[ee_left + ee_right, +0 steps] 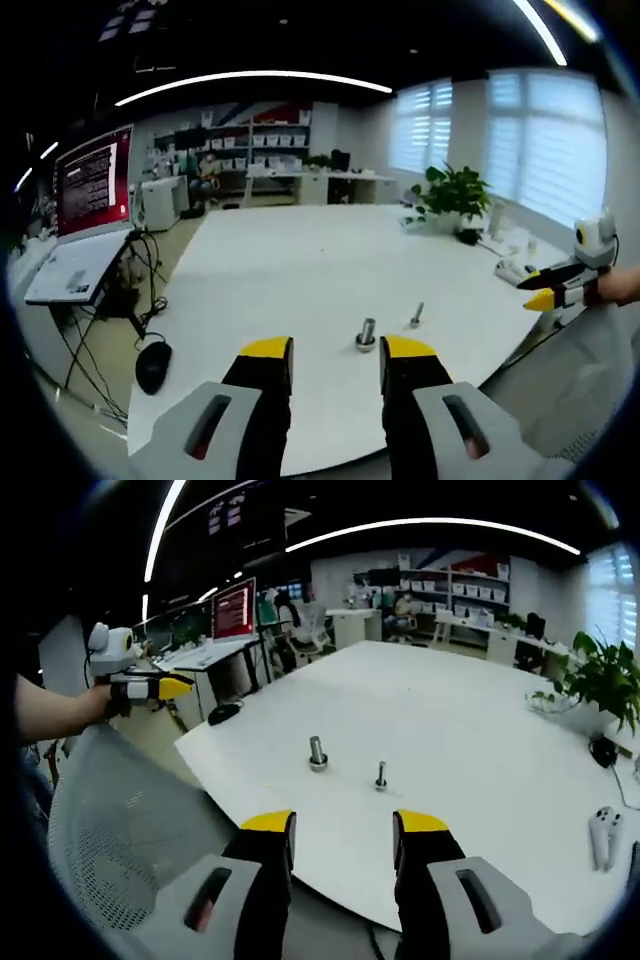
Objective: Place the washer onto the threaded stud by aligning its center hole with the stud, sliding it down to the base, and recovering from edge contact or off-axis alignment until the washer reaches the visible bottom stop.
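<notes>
Washer can't be made out as a separate part; what shows is a threaded stud (367,333) standing upright on the white tabletop (300,270), w/ a wider ring at its base, just ahead of the left gripper (336,352) and a bit toward its right finger. A smaller bolt (416,316) stands near it, farther out and to the right of the fingers. Left gripper fingers (268,350) are spread well apart, nothing between them. In the right gripper view the stud (317,753) sits ahead of the right gripper (344,825), slightly toward its left finger, and the small bolt (381,776) is ahead nearer the right finger; both apart from the fingers. Right gripper fingers are also wide apart and empty. Each gripper shows in the other's view, held off the tabletop edge beside it: right one (540,289) at the far right, left one (177,687) at the far left, over a mesh chair back (120,830). A potted plant (455,192) sits far across the tabletop.
</notes>
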`<state>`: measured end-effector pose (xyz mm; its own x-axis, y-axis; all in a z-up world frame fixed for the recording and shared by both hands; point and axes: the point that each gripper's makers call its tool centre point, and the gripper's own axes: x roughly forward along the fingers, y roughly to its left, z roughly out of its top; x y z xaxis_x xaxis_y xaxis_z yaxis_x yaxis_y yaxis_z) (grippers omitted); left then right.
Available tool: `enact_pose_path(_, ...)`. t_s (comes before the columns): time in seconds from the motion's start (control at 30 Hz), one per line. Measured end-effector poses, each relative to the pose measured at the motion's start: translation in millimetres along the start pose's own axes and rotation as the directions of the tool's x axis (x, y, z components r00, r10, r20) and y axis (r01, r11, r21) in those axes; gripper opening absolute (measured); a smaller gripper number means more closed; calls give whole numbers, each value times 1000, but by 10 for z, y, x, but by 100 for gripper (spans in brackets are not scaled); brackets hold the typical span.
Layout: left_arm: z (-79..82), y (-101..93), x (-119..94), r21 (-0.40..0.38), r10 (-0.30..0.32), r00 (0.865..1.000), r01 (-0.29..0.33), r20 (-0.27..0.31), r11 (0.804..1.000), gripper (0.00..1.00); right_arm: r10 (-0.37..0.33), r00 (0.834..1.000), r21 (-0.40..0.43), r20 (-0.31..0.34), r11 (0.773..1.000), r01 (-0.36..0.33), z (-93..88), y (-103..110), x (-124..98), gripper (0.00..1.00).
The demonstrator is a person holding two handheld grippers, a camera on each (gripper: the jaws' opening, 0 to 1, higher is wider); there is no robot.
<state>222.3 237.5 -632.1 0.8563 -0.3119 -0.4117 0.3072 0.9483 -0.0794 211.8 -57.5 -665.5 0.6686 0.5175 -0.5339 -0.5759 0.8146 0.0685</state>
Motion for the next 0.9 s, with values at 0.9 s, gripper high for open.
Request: enact_pose_path(0.9,-80,68,-16,-8,37,999,-38,-26,999,32,3,1000,-56,-30,998,-5,-71,44,7,39)
